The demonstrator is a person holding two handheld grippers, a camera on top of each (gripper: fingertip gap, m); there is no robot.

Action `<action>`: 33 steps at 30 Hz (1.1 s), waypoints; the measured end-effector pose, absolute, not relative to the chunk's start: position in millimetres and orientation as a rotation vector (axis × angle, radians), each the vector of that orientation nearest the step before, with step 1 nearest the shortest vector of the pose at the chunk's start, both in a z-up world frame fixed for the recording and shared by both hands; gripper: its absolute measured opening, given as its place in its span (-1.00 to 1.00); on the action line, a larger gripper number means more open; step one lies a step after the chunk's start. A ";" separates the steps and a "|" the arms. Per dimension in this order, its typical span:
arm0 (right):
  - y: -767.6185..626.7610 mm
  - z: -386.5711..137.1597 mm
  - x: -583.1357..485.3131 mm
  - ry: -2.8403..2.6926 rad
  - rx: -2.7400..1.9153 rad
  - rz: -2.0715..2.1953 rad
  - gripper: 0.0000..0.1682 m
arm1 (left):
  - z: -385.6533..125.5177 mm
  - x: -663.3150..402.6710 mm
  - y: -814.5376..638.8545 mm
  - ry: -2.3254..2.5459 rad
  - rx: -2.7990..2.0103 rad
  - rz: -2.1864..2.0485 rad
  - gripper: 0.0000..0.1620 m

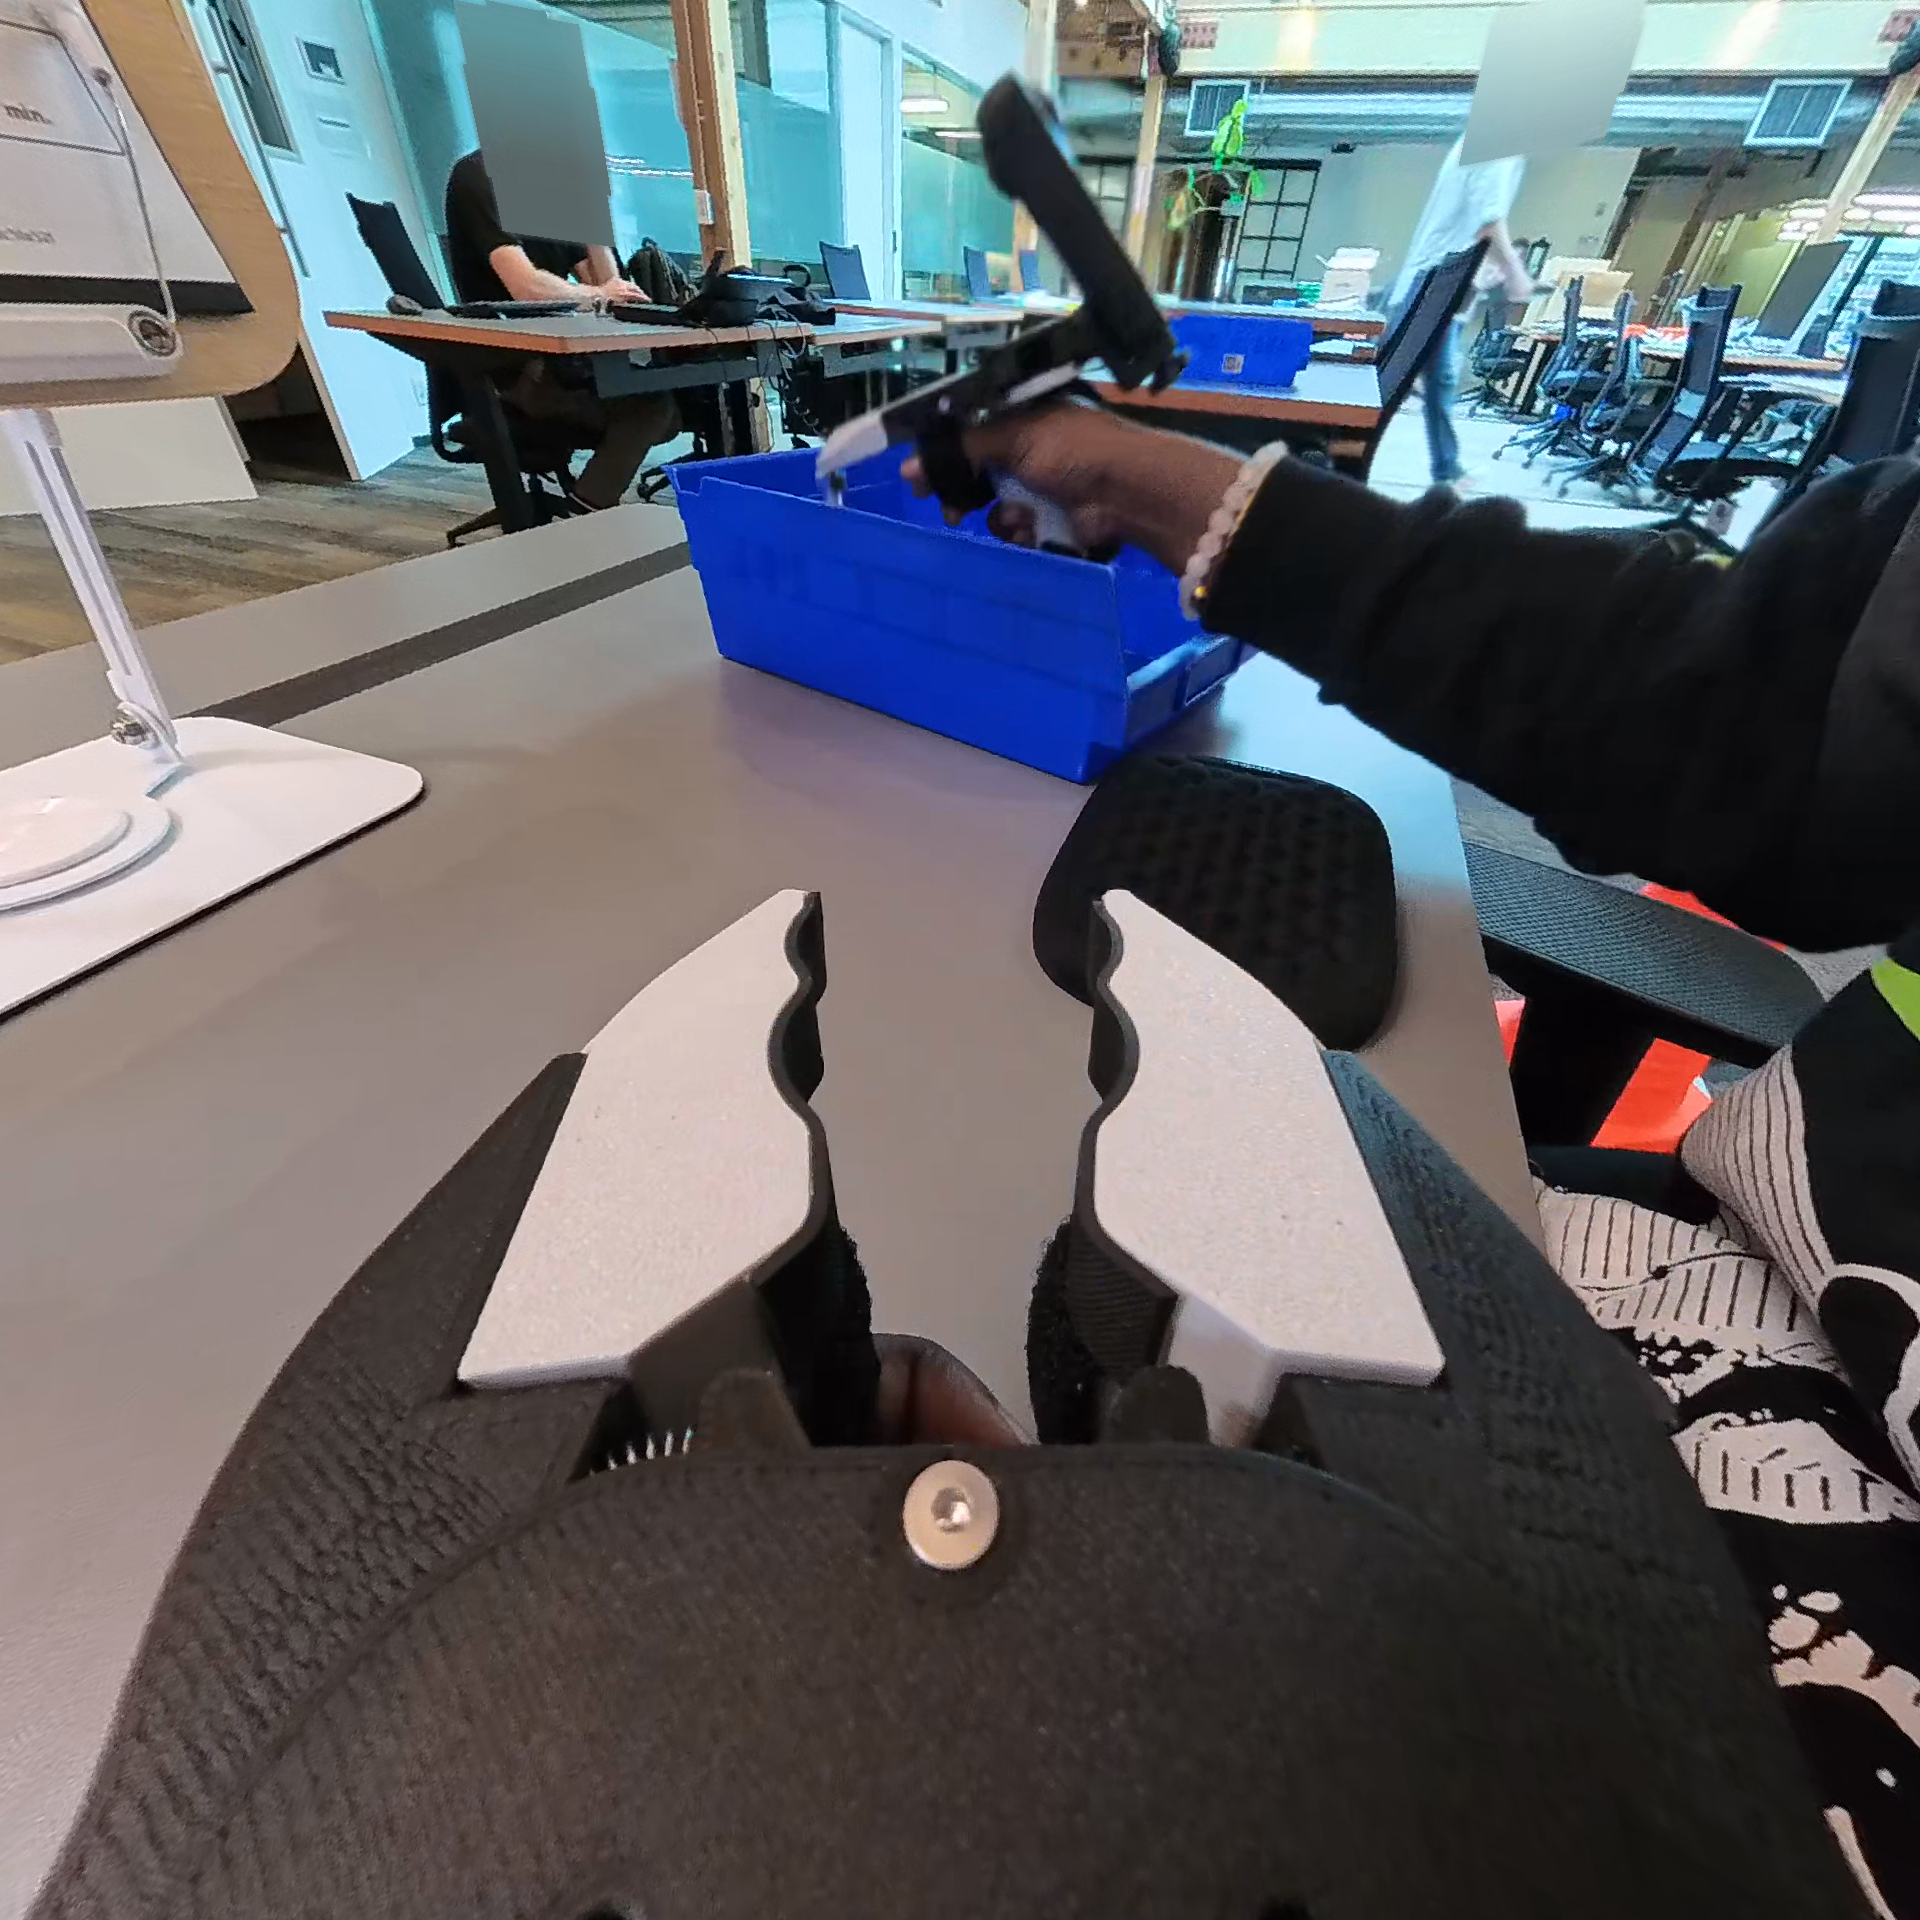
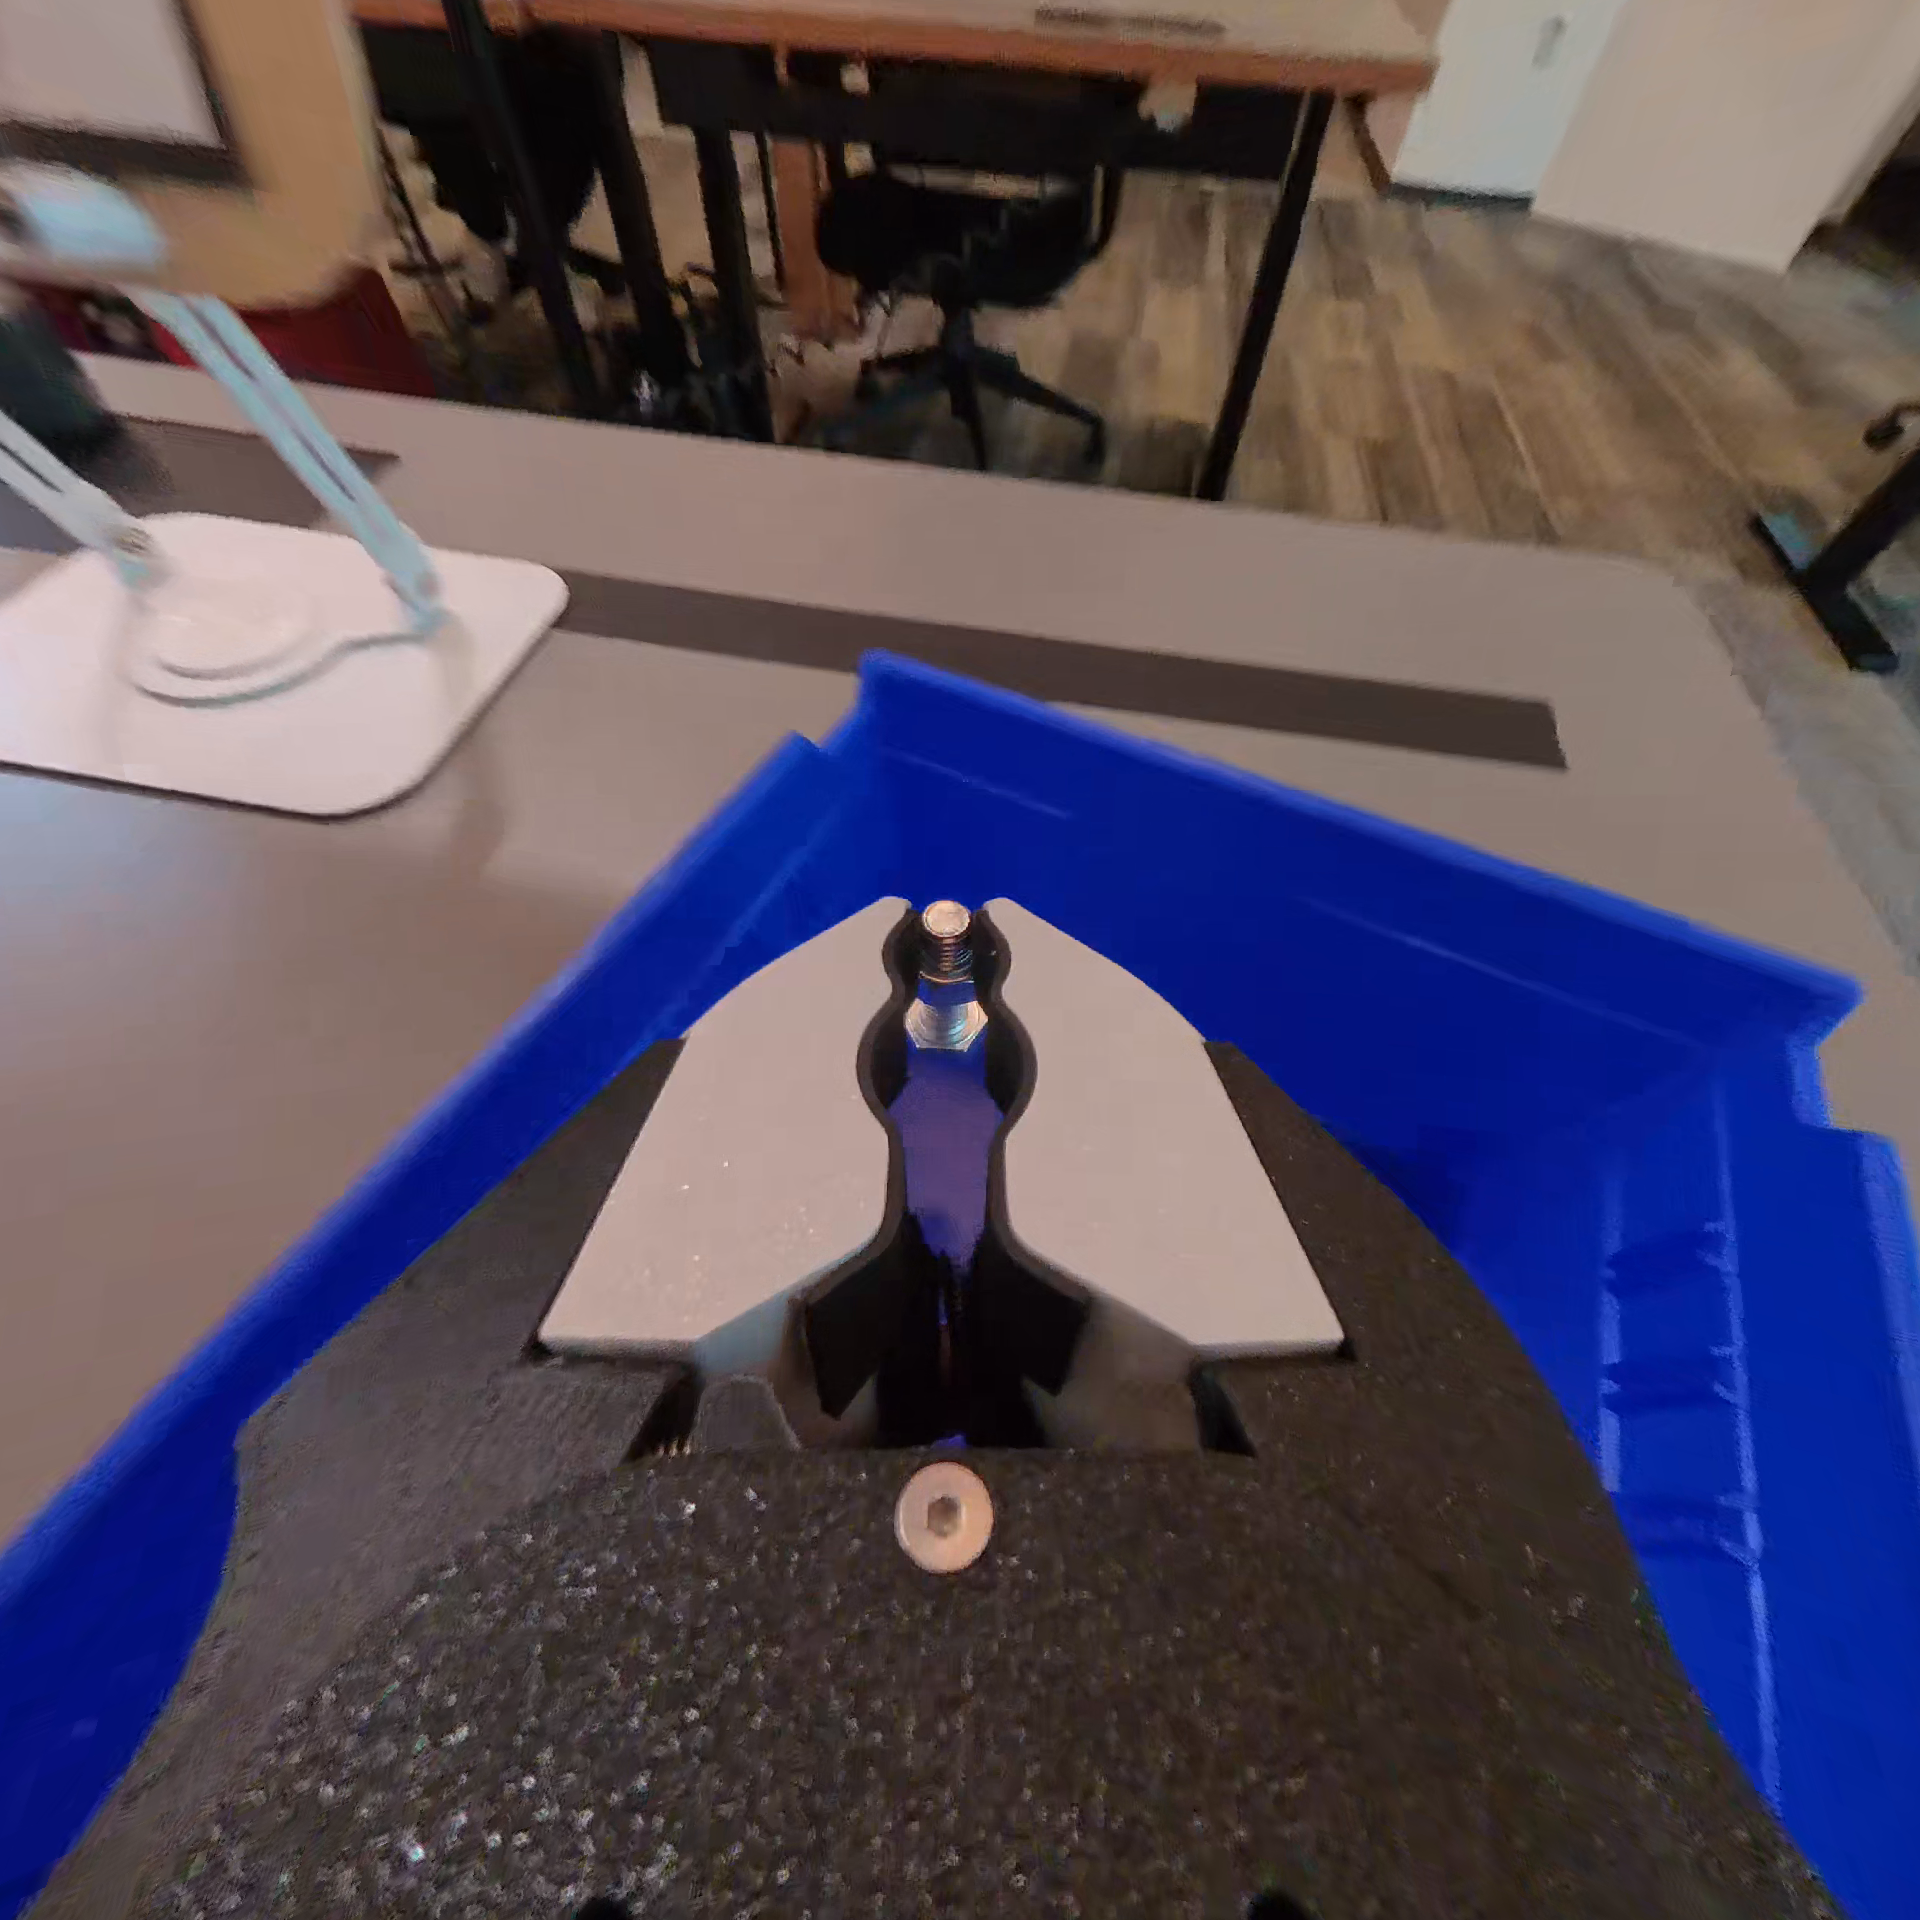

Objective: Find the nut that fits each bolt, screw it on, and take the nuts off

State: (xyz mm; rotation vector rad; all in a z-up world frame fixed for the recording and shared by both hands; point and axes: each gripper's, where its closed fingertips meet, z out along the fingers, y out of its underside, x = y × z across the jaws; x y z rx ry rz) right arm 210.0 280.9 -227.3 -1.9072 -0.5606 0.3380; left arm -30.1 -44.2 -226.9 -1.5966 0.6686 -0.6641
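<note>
The right hand-held gripper (image 2: pixel 948 940) pinches a silver threaded bolt (image 2: pixel 943 961), hex head nearest the camera, above the blue bin (image 2: pixel 1351 935) at 12 o'clock. The left hand-held gripper (image 1: pixel 956 935) is spread over the grey bench (image 1: pixel 520 935).

lamp head (image 1: pixel 73 187) cut off, far hand-held gripper (image 1: pixel 847 442) blurred, bin floor (image 2: pixel 940 1153) mostly hidden

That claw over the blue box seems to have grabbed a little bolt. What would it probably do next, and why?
Probably lift the bolt up out of the blue bin and carry it toward the left gripper. The right gripper is shut on the bolt inside the bin, while the left one waits open and empty over the grey table, apparently ready to help.
</note>
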 end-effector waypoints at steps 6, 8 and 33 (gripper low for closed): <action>299.9 -260.0 204.2 -0.602 -1.995 0.326 -0.88 | -226.4 -31.9 -43.0 0.650 -1.600 -0.678 -0.40; 302.7 -263.1 202.2 -0.607 -2.001 0.330 -0.88 | -226.6 -31.7 -43.3 0.653 -1.600 -0.676 -0.40; 198.8 -129.2 168.9 -0.461 -1.634 0.461 -0.45 | -223.8 -34.4 -43.9 0.634 -1.586 -0.670 -0.40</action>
